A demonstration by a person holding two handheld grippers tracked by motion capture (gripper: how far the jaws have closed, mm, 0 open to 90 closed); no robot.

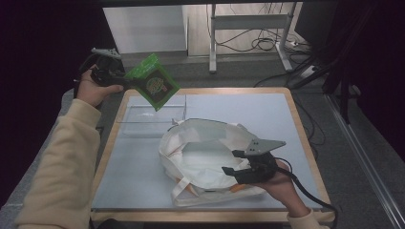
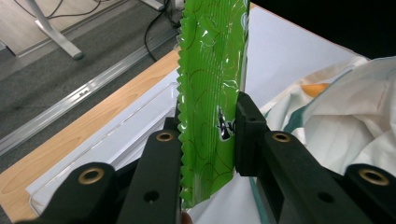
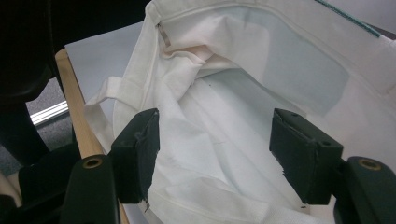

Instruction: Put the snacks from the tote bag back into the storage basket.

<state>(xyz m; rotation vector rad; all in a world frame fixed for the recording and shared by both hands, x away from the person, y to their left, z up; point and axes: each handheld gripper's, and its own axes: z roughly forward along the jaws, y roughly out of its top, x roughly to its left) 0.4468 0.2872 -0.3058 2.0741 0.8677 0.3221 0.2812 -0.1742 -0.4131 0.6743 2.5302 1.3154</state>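
Left gripper: my left gripper (image 1: 128,82) is clenched on the shiny green plastic snack packet with zigzag edges (image 1: 154,82). In the left gripper view the two black pads squeeze the packet (image 2: 212,88) from both sides, near its bottom end.

Green packet: it is up in the air, off the table. It hangs over the far left corner of the table, past the cloth bag and to the left of it. It is well apart from the bag.

Right gripper: my right gripper (image 1: 237,163) is at the near right rim of the soft white cloth bag with long handles (image 1: 200,152). In the right gripper view my jaws stand wide, with the bag's white cloth (image 3: 219,121) between them. I cannot tell if the pads press on the cloth.

Cloth bag: it lies on the pale blue table top with a light wooden edge (image 1: 267,109), near the middle. Its mouth gapes open and I can see inside.

Clear plastic tray: a see-through flat tray (image 1: 148,117) sits on the table just beyond the bag, on the left, under the green packet.
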